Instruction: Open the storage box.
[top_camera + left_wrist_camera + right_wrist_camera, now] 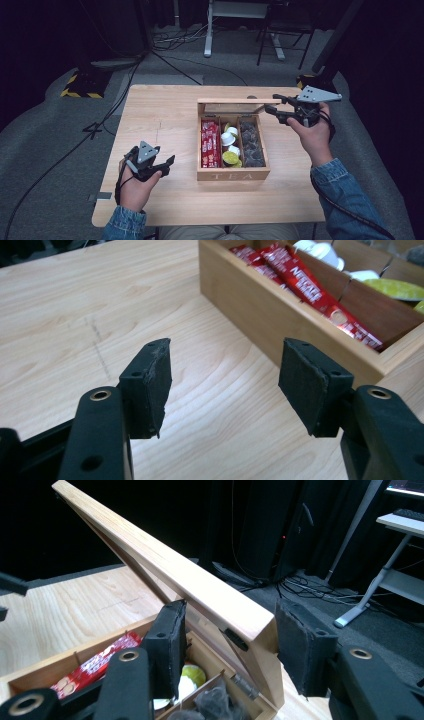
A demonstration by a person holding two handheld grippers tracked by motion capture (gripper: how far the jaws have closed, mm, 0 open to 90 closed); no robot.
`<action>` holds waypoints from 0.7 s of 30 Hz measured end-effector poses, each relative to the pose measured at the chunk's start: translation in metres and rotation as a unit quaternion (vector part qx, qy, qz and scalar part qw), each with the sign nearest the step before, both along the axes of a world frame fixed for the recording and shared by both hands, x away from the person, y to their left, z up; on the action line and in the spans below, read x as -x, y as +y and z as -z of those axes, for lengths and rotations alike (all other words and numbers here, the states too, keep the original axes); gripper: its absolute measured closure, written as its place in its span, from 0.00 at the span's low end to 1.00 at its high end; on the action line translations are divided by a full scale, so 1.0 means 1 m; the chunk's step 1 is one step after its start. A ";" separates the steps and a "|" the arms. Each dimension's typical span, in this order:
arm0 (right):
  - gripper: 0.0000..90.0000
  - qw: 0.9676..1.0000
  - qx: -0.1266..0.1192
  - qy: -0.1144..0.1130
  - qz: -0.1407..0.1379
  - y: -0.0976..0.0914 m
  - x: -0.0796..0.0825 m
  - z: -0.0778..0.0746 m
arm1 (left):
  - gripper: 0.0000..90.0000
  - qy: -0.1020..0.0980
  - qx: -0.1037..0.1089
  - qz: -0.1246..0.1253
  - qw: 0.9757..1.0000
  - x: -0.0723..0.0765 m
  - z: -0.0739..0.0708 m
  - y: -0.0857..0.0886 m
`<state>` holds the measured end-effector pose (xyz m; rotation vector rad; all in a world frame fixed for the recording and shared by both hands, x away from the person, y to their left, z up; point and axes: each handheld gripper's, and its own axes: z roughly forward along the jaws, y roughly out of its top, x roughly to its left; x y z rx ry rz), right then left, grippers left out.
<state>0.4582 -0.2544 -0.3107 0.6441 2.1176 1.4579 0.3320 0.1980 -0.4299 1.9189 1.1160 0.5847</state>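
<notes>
A wooden tea box (233,175) marked TEA stands at the table's middle, its lid (237,101) raised on the far side. Inside lie red sachets (210,144), white and yellow capsules (230,147) and dark pods (251,142). My right gripper (272,103) is at the lid's right end. In the right gripper view the lid (165,575) slants up between the pads (172,640), and the right gripper (230,640) is shut on its corner. My left gripper (170,166) hovers low over the table left of the box. It is open and empty (225,380), with the sachets (310,287) beyond it.
The light wooden table (165,115) has bare wood to the left of and in front of the box. Beyond its far edge are grey floor, cables, a yellow-and-black stand base (80,86) at the left and white desk legs (207,35).
</notes>
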 end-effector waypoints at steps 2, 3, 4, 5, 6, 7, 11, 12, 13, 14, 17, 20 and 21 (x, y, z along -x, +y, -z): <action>0.55 1.000 -0.001 -0.001 -0.001 0.000 -0.005 -0.003 | 0.44 -0.006 0.001 -0.013 1.000 0.004 0.004 0.004; 0.55 1.000 -0.002 -0.001 -0.001 0.000 -0.007 -0.004 | 0.45 -0.009 0.001 -0.020 1.000 0.005 0.006 0.005; 0.55 1.000 -0.002 -0.001 -0.002 0.000 -0.009 -0.006 | 0.45 -0.007 0.004 -0.024 1.000 0.007 0.008 0.007; 0.56 1.000 -0.003 -0.001 -0.002 0.000 -0.012 -0.007 | 0.45 -0.006 0.005 -0.028 1.000 0.008 0.010 0.010; 0.56 1.000 -0.005 -0.001 -0.002 0.000 -0.015 -0.008 | 0.45 -0.004 0.011 -0.032 0.999 0.009 0.011 0.012; 0.56 1.000 -0.007 0.000 -0.002 0.000 -0.018 -0.009 | 0.46 -0.001 0.012 -0.036 0.999 0.010 0.013 0.014; 0.57 1.000 -0.015 0.003 0.002 0.000 -0.029 -0.012 | 0.45 0.007 0.005 -0.044 0.999 0.011 0.017 0.019; 0.57 1.000 -0.015 0.002 0.003 0.000 -0.032 -0.013 | 0.45 0.009 0.004 -0.044 0.999 0.011 0.018 0.019; 0.58 1.000 -0.016 0.003 0.005 0.001 -0.034 -0.014 | 0.45 0.011 0.002 -0.044 0.999 0.010 0.019 0.019; 0.58 1.000 -0.015 0.002 0.006 0.001 -0.037 -0.015 | 0.45 0.011 0.000 -0.046 0.999 0.010 0.020 0.018; 0.59 1.000 -0.014 0.002 0.011 0.002 -0.043 -0.018 | 0.45 0.017 -0.001 -0.043 0.999 0.008 0.023 0.018; 0.59 1.000 -0.010 0.003 0.015 0.003 -0.049 -0.021 | 0.45 0.020 -0.002 -0.038 0.999 0.006 0.025 0.018; 0.59 1.000 -0.008 0.004 0.017 0.004 -0.051 -0.022 | 0.45 0.021 -0.002 -0.038 0.999 0.006 0.025 0.018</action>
